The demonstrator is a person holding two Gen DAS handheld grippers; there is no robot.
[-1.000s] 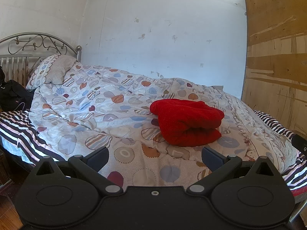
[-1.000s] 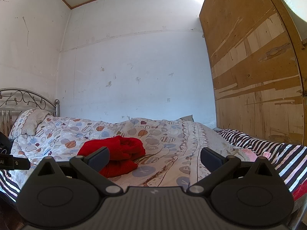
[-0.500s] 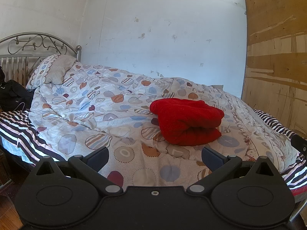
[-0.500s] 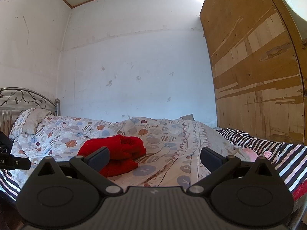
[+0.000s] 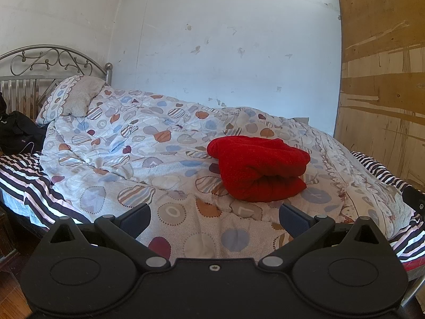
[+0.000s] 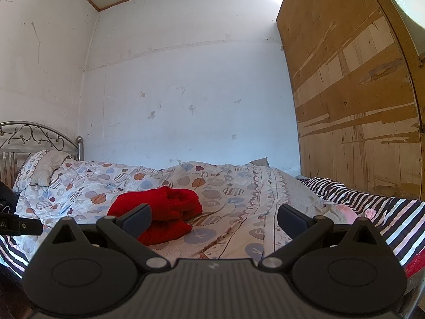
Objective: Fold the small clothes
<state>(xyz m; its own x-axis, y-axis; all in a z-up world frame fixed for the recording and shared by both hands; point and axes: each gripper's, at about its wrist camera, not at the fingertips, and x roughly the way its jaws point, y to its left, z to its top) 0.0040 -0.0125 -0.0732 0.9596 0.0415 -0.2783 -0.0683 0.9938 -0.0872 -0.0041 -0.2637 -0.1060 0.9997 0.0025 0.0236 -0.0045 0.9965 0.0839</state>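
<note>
Left wrist view: red garment [image 5: 259,168] lies folded on quilt [image 5: 127,159], beyond our left gripper [image 5: 213,219] | right gripper [image 6: 213,219] also spread, empty | step: we judge folding done | next: fetch another piece.

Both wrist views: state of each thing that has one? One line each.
Red garment: folded into a bundle, lying on the quilt, not held.
Quilt: spread over the bed, rumpled.
Pillow: propped at the headboard, partly under the quilt.
Left tongs: open, empty, short of the garment.
Right tongs: open, empty, short of the garment.
</note>
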